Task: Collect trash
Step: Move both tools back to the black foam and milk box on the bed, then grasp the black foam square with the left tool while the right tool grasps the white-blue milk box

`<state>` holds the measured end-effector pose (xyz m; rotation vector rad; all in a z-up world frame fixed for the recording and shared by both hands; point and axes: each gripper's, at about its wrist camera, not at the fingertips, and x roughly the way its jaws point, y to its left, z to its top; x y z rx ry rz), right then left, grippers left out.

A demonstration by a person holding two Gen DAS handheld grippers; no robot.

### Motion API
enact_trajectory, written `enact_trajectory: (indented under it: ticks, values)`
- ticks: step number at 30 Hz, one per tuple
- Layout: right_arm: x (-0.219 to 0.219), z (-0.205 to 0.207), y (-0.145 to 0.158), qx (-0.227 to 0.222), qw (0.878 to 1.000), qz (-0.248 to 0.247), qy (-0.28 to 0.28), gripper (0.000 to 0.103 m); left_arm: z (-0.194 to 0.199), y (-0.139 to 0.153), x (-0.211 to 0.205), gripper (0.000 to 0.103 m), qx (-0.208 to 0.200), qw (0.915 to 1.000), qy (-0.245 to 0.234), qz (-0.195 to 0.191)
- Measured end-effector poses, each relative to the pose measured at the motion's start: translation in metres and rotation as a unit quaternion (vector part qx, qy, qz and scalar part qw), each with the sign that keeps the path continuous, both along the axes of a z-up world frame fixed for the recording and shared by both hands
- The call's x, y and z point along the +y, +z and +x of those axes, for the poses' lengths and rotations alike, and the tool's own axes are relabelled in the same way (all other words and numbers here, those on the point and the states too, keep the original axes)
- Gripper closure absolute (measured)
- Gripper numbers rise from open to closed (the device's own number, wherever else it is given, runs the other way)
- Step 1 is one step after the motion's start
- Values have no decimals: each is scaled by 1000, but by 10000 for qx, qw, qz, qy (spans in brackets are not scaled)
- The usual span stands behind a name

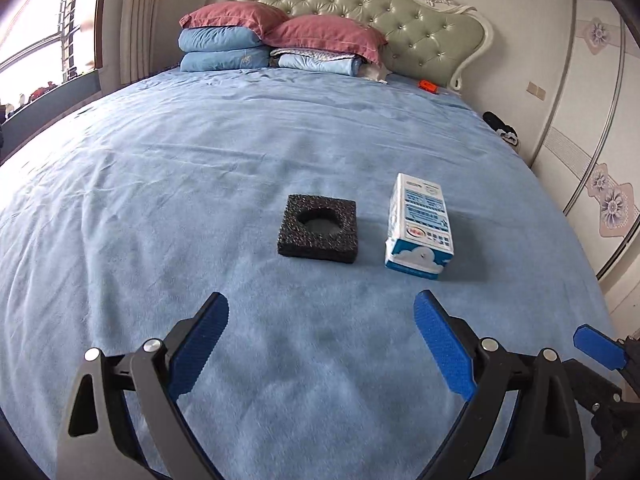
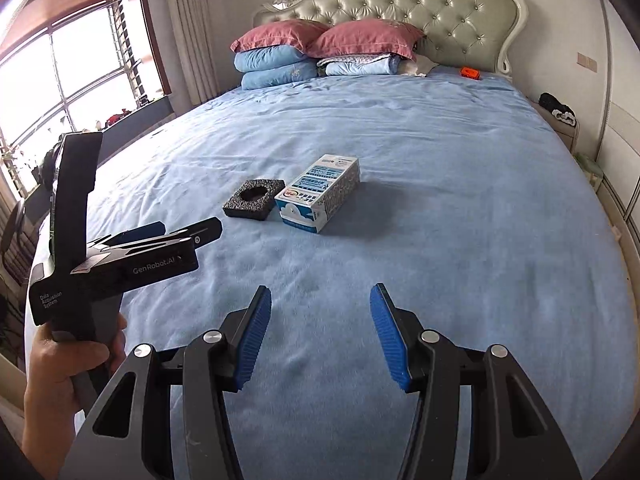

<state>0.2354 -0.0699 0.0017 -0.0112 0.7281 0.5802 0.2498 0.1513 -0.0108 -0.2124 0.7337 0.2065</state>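
Note:
Two pieces of trash lie side by side in the middle of the blue bed. One is a black foam square point(image 1: 318, 234) point(image 2: 254, 200) with a round hole; the other is a blue-and-white carton point(image 1: 420, 226) point(image 2: 318, 194) lying on its side to the right of it. My left gripper point(image 1: 320, 304) hovers over the sheet short of the foam, open with nothing between its blue pads. In the right wrist view a hand point(image 2: 68, 364) holds the left gripper point(image 2: 188, 228) left of the foam. My right gripper point(image 2: 320, 292) is open and empty, hanging short of the carton.
Red and blue pillows point(image 1: 276, 36) point(image 2: 320, 52) are stacked against the tufted headboard point(image 1: 420, 28). A small orange object point(image 1: 427, 85) point(image 2: 469, 72) lies near the bed's far right corner. A window point(image 2: 60, 80) is on the left and a wardrobe point(image 1: 592, 128) on the right.

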Motion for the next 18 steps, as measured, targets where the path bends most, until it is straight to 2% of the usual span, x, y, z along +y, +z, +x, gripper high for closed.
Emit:
enact_trajectory:
  ticks: [5, 8, 10, 15, 18]
  values:
    - [26, 31, -3, -102, 9999, 75, 5, 52, 39, -10, 21, 9, -30, 9999, -20, -141]
    - [28, 51, 2, -114, 9997, 153, -152, 52, 59, -11, 34, 9, -22, 9990, -75, -436]
    - [28, 65, 7, -75, 9992, 316, -244, 52, 74, -17, 41, 9, 123, 9977, -168, -652]
    - [31, 97, 10, 244, 9965, 727, -331, 52, 96, -31, 41, 9, 530, 9943, -384, -843]
    - [34, 113, 9, 416, 9950, 818, -388, 52, 104, -36, 35, 9, 719, 9940, -439, -695]
